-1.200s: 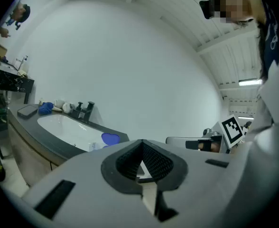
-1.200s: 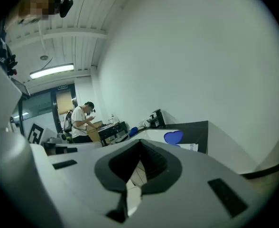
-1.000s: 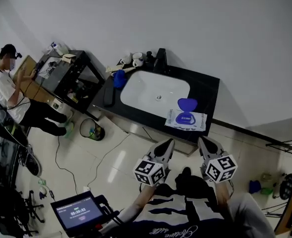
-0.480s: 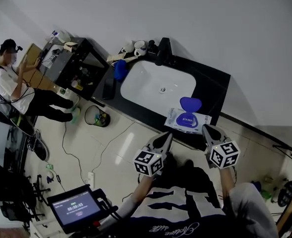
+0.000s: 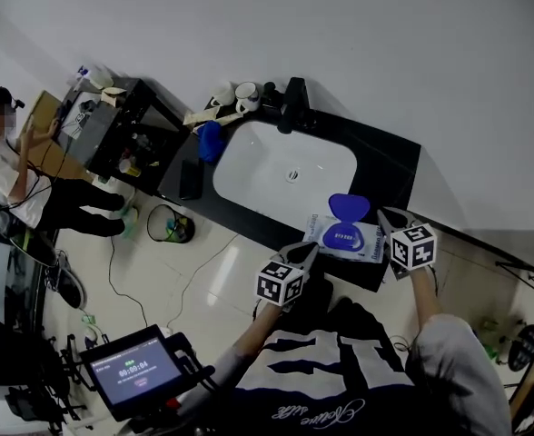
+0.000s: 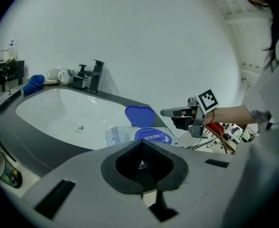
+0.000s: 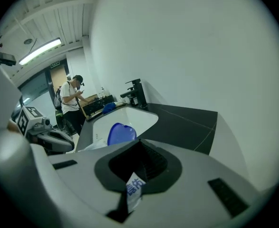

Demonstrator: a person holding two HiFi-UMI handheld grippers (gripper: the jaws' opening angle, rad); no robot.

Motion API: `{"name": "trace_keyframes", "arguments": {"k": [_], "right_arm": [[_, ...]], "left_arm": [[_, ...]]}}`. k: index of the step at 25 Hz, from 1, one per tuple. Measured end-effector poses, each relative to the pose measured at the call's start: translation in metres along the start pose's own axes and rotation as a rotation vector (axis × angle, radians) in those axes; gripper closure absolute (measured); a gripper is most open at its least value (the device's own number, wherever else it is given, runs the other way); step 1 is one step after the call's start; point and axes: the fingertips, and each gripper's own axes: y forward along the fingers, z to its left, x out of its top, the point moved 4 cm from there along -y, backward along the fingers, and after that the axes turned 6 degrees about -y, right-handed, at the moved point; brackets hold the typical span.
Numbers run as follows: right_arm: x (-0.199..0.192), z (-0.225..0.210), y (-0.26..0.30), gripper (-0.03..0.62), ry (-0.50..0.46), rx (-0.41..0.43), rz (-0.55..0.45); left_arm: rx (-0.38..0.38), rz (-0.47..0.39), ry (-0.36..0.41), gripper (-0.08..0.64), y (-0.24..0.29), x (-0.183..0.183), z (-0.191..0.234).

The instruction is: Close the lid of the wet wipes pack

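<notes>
Only close-up: pack (image 7: 134, 188) between right fingers (image 7: 152, 160)

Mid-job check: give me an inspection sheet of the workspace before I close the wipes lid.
Surface: black counter with a white sink.
Job's things: wet wipes pack at the counter's front edge; blue lid stands open.
Clutter: faucet, mugs, blue cloth, all apart from the pack.
Grippers: right gripper shut on the pack's end; left gripper shut, empty, beside the pack.
Cables: floor cable.
Surroundings: person, bin, screen.
</notes>
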Motion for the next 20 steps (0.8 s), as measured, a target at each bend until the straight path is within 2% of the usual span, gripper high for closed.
{"name": "trace_keyframes", "arguments": {"k": [5, 7, 11, 15, 20], "right_arm": [[0.001, -0.016, 0.069, 0.6, -0.002, 0.024, 0.092], [0.0, -0.016, 0.078, 0.6, 0.008, 0.048, 0.108], [0.003, -0.009, 0.059, 0.6, 0.01, 0.089, 0.07], [0.011, 0.014, 0.028, 0.6, -0.036, 0.129, 0.047], [0.004, 0.058, -0.001, 0.6, -0.091, 0.169, 0.086]], "left_arm": [[-0.018, 0.084, -0.016, 0.56, 0.021, 0.004, 0.052], [-0.028, 0.106, -0.026, 0.56, 0.026, 0.004, 0.056], [-0.049, 0.13, -0.031, 0.56, 0.027, -0.004, 0.045], [-0.06, 0.125, -0.052, 0.56, 0.023, -0.007, 0.04], [-0.054, 0.113, -0.062, 0.56, 0.017, -0.004, 0.039]]}}
